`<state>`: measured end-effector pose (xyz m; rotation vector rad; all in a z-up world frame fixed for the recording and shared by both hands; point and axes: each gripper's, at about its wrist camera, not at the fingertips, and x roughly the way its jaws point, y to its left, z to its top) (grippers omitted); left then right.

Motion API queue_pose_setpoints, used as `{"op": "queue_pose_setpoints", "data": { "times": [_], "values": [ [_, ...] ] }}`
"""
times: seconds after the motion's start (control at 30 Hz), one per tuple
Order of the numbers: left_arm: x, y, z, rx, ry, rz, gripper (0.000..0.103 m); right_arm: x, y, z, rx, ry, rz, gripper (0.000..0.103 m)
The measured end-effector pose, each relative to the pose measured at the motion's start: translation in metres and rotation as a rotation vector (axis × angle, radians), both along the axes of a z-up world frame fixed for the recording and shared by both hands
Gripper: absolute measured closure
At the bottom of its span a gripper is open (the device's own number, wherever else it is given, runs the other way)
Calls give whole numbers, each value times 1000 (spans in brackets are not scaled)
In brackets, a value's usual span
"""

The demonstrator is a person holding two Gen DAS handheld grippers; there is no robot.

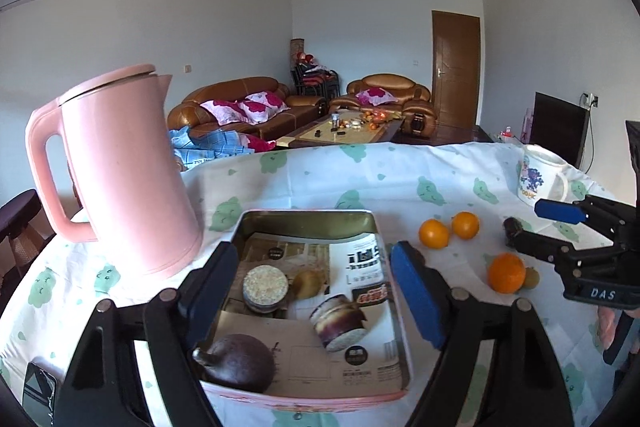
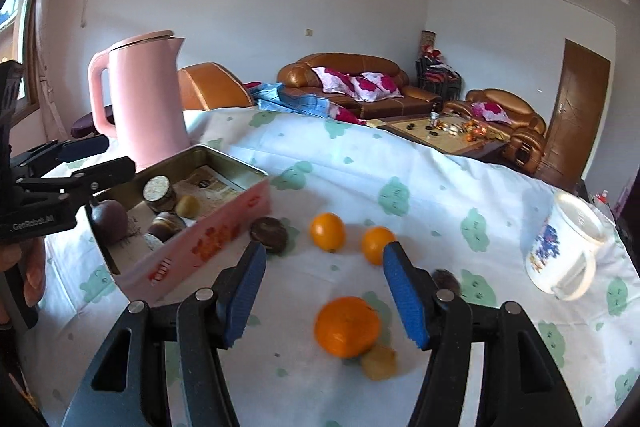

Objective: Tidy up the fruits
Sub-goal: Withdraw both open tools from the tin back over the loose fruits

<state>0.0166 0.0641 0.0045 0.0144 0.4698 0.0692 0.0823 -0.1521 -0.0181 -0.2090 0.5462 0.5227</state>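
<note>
A pink metal tin (image 1: 308,397) (image 2: 208,239) holds a dark passion fruit (image 1: 236,361), two small jars (image 1: 266,287) and a yellowish fruit (image 1: 306,283). My left gripper (image 1: 312,291) is open and empty, its jaws straddling the tin. Three oranges lie on the cloth: a large one (image 2: 346,327) (image 1: 506,273) and two smaller (image 2: 328,231) (image 2: 376,245). My right gripper (image 2: 324,299) (image 1: 532,223) is open and empty, just above the large orange. A small yellow fruit (image 2: 380,363) touches that orange. Dark fruits lie by the tin (image 2: 270,233) and behind the right finger (image 2: 446,281).
A pink kettle (image 1: 120,171) (image 2: 144,99) stands left of the tin. A white printed mug (image 2: 564,251) (image 1: 540,181) stands at the right. The table has a white cloth with green prints (image 2: 400,167). Sofas and a coffee table are beyond.
</note>
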Motion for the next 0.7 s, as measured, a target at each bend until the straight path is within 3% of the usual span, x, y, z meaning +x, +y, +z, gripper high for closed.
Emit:
{"op": "queue_pose_setpoints", "data": {
  "times": [0.2, 0.53, 0.7],
  "values": [
    [11, -44, 1, 30, 25, -81, 13, 8, -40, -14, 17, 70, -75, 40],
    [40, -99, -18, 64, 116, -185, 14, 14, -59, -35, 69, 179, -46, 41],
    [52, -104, -27, 49, 158, -196, 14, 18, -54, -42, 76, 237, 1, 52]
  ]
}}
